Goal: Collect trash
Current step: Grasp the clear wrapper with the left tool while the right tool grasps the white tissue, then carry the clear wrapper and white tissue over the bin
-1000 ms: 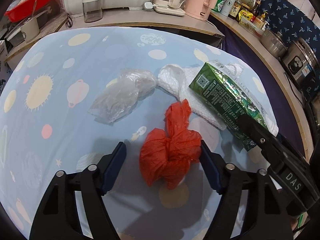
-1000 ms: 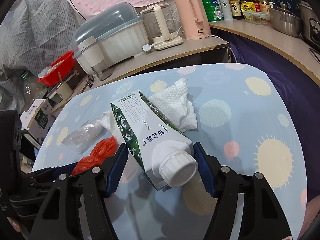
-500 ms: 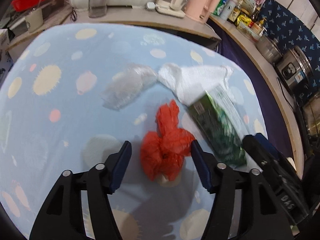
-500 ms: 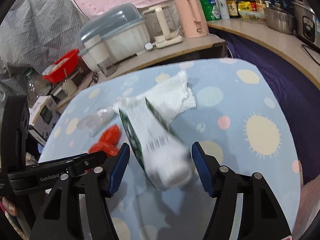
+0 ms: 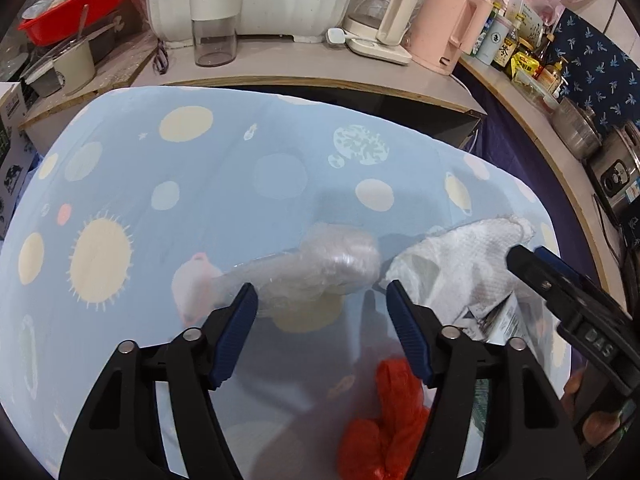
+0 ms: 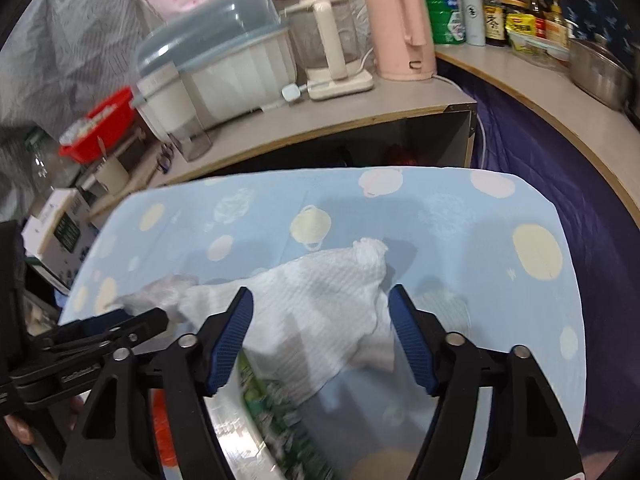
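Both tools have slid forward across the blue planet-print cloth on the bench (image 5: 248, 184), leaving the crumpled red plastic bag (image 5: 384, 436) and the green-and-white drink carton (image 6: 280, 400) behind, down between their arms. I now have my left tool (image 5: 320, 304) around the near end of the clear crinkled plastic bag (image 5: 320, 264), jaws roughly half open and closing, pads not pressing it. My right tool (image 6: 320, 308) straddles the white embossed paper towel (image 6: 320, 300), also about half open and closing, and I see no pinch on the paper yet. Towel and clear bag lie just beside each other mid-cloth. That carton looks smeared under the towel's near edge, so I cannot say whether they touch. Kettles line the counter (image 5: 304, 60) behind.
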`<state>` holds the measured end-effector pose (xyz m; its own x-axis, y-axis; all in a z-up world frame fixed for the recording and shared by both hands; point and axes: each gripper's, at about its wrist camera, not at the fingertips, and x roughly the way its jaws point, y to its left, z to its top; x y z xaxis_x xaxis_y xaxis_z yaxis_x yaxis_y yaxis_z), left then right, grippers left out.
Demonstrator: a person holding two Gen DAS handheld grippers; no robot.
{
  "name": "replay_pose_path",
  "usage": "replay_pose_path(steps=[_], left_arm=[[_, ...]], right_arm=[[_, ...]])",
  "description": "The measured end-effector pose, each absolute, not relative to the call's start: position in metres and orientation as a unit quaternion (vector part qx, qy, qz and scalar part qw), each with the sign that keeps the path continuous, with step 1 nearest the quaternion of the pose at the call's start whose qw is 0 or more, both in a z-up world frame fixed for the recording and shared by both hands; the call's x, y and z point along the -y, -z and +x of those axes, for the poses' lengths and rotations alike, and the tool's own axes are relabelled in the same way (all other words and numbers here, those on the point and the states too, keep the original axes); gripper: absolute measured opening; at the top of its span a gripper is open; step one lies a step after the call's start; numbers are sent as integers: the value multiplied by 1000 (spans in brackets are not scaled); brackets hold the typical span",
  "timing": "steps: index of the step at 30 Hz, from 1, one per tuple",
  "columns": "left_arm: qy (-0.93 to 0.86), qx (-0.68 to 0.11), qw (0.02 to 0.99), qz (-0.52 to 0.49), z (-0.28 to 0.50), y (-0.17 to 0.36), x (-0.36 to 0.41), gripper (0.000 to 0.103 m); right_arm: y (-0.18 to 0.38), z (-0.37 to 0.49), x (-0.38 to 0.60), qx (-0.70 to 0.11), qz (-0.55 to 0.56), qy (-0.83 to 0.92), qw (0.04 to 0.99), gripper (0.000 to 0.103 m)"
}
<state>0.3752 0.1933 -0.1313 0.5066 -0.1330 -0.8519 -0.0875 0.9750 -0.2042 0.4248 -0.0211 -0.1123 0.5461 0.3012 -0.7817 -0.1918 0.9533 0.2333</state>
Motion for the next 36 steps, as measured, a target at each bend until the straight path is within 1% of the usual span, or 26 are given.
replay_pose_path(steps=[2,3,4,5,6,7,8,9,12,20,27,36], left_arm=[[19,-501,858,-110,377,136,-193,48],[21,-505,856,-109,379,139,-193,44],[21,-507,855,-109,380,141,-192,36],[18,-503,858,-105,379,141,-192,30],[17,-502,859,-101,379,142,-192,28],[18,-501,859,-101,379,142,-192,21],[17,-502,859,-103,379,143,-193,12],[19,-504,857,-106,378,143,-194,9],[21,-504,856,-111,374,140,-197,5],[34,-490,863,-116,344,115,-198,4],[46,-470,874,-114,309,81,-193,4],[86,-441,887,-103,257,30,-160,4]], right_arm=[[120,432,18,-469,44,-137,871,52],[125,436,16,-479,37,-138,866,46],[130,438,15,-486,34,-139,862,41],[133,438,16,-487,37,-142,861,36],[133,437,17,-485,42,-142,862,33],[132,437,18,-484,43,-141,863,28],[133,437,19,-485,44,-142,862,15],[134,435,19,-486,45,-142,861,8],[131,425,20,-476,48,-139,867,5],[94,382,35,-432,87,-132,888,5],[42,338,55,-382,111,-117,910,5],[-22,272,88,-326,128,-92,932,4]])
